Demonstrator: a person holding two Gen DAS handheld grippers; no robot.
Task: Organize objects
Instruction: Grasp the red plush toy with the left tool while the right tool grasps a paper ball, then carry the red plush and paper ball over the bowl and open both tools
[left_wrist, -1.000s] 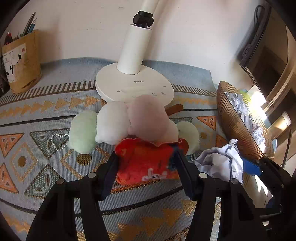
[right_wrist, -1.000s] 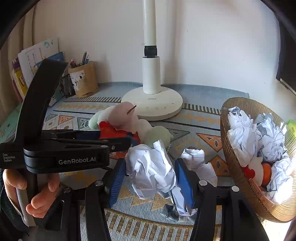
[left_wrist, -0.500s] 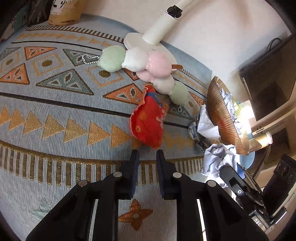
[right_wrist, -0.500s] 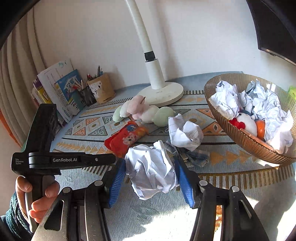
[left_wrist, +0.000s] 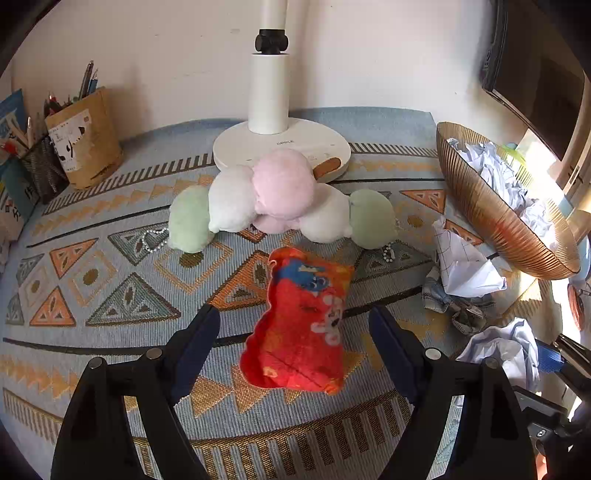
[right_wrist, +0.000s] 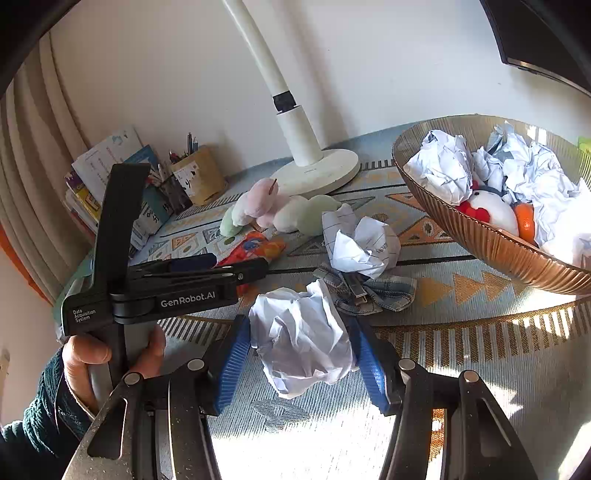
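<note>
A red printed pouch (left_wrist: 301, 325) lies on the patterned table mat (left_wrist: 110, 295). My left gripper (left_wrist: 295, 332) is open, its fingers on either side of the pouch's near end, apart from it. My right gripper (right_wrist: 301, 354) is shut on a crumpled white paper ball (right_wrist: 303, 339), held above the mat's front edge. Pastel plush balls (left_wrist: 273, 199) lie behind the pouch. A brown ribbed bowl (right_wrist: 487, 243) at the right holds several paper balls and a plush toy (right_wrist: 491, 210). Another paper ball (right_wrist: 360, 242) lies on the mat.
A white lamp base (left_wrist: 282, 149) stands at the back centre. A brown pen holder (left_wrist: 85, 144) and books (right_wrist: 107, 177) stand at the back left. A plaid cloth scrap (right_wrist: 373, 290) lies under the loose paper ball. The left gripper body (right_wrist: 162, 295) shows in the right wrist view.
My left gripper was shut and pulled back from the pouch; it has opened and moved forward around the pouch's near end. My right gripper keeps holding the paper ball, drifting slightly.
</note>
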